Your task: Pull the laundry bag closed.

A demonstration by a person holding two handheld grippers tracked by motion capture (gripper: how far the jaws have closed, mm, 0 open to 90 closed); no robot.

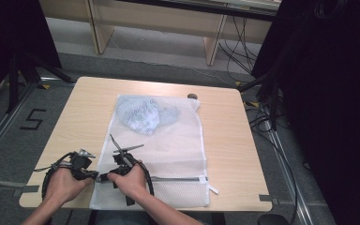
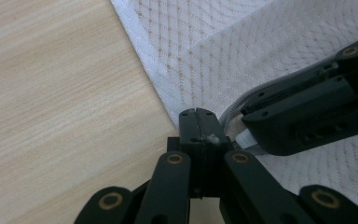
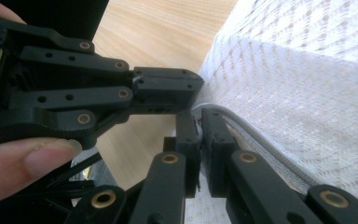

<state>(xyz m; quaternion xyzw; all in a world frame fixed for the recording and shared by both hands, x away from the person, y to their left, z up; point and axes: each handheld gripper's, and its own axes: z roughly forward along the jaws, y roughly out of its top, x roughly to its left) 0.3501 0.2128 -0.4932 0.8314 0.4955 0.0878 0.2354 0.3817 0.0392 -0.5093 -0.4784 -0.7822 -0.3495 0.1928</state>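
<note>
**Inspector:** Grippers first, at the lower left of the high view. The left gripper (image 1: 93,176) sits at the near left corner of the white mesh laundry bag (image 1: 168,140), jaws fully closed. In its own view the two black pads meet with a scrap of white pinched at the tips, so I judge it is clamped on the bag's corner hem.

**Clerk:** And the other one?

**Inspector:** The right gripper (image 1: 107,177) is tip to tip with it. In the right gripper view its jaws are drawn together on the grey zipper (image 3: 256,135) end, seemingly on the pull, though the pull itself is hidden between the pads.

**Clerk:** Where does the bag lie?

**Inspector:** Flat on the wooden table (image 1: 75,126), centre of the frame, running from the near edge toward the far one. The zipper crosses its near end, left to right, with a white tab (image 1: 213,190) at lower right.

**Clerk:** Contents?

**Inspector:** A crumpled pale garment (image 1: 143,117) shows through the mesh at the far end, upper centre. A small dark disc (image 1: 192,96) rests on the table beyond the bag's far corner.

**Clerk:** Progress?

**Inspector:** Loading looks done. My judgement: the corner is anchored and the zipper gripped at its left end; the run along the zipper is all that remains. Whether it stands open or closed I cannot tell.
</note>
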